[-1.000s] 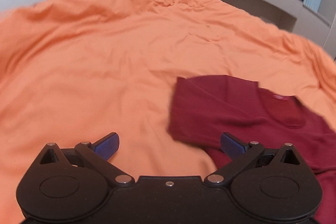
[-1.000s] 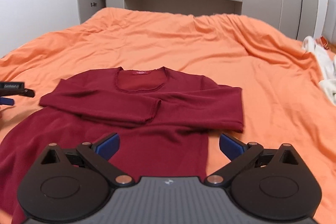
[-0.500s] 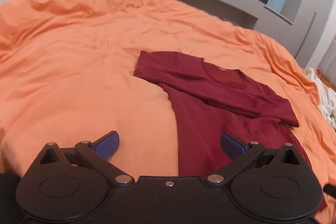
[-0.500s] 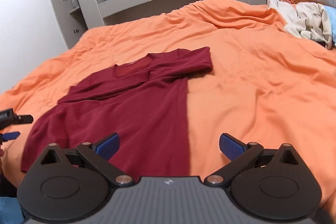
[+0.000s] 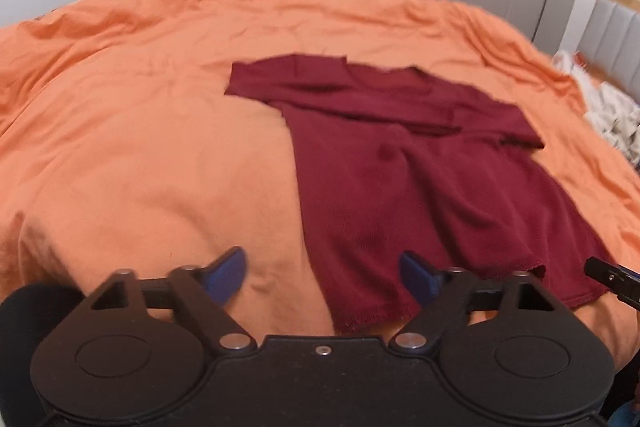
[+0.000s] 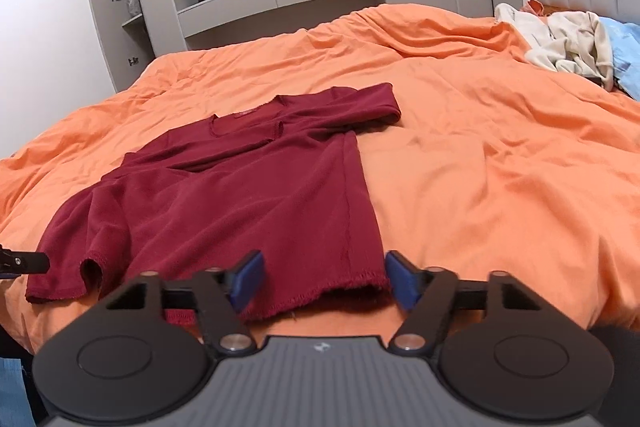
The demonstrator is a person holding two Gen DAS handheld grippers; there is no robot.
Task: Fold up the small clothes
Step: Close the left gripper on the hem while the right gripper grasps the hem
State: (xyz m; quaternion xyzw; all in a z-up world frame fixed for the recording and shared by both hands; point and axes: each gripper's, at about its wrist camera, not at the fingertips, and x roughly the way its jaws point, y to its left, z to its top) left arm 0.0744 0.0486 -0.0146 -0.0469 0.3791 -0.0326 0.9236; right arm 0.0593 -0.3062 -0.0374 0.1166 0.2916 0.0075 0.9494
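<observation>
Two grippers sit at the near edge of an orange duvet [image 6: 500, 167], both spread wide with nothing between the blue pads. Leftmost is the left gripper [image 5: 322, 277], hovering over the hem's left corner of a dark red shirt [image 5: 400, 163], one pad over bare duvet and the other over the fabric. The shirt lies flat, neck pointing away, both long sleeves folded across the chest. Moving right, the right gripper [image 6: 324, 281] straddles the hem's right corner, fabric edge lying between its fingers but not pinched. Further right, up by the headboard, there's a pile of cream clothes [image 6: 568, 47] and something light blue [image 6: 624, 55] beside it.
</observation>
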